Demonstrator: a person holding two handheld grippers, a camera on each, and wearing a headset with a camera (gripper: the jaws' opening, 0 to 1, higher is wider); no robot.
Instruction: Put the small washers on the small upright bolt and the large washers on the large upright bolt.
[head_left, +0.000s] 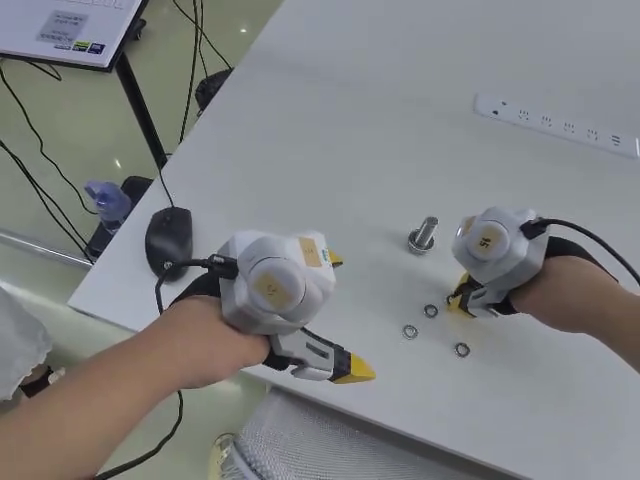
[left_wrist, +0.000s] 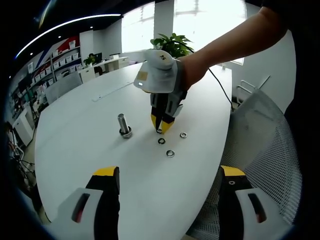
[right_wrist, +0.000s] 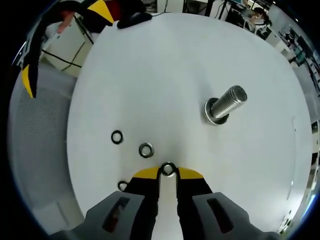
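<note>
One upright steel bolt (head_left: 423, 235) stands on the white table (head_left: 330, 130), also seen as bolt (right_wrist: 225, 105) and bolt (left_wrist: 123, 125). Three small washers (head_left: 431, 311) (head_left: 410, 331) (head_left: 462, 350) lie flat in front of it. My right gripper (right_wrist: 168, 172) points down at the table just right of them, its yellow tips shut on another small washer (right_wrist: 168, 169). The loose washers (right_wrist: 146, 149) (right_wrist: 117, 136) lie to its left. My left gripper (left_wrist: 168, 172) hovers open and empty near the table's front edge, facing the right gripper (left_wrist: 162, 129).
A black mouse (head_left: 168, 238) sits near the table's left edge and a white power strip (head_left: 555, 123) lies at the far right. A mesh chair (head_left: 300, 445) stands below the front edge. The bolt is a short way beyond the right gripper (head_left: 460, 303).
</note>
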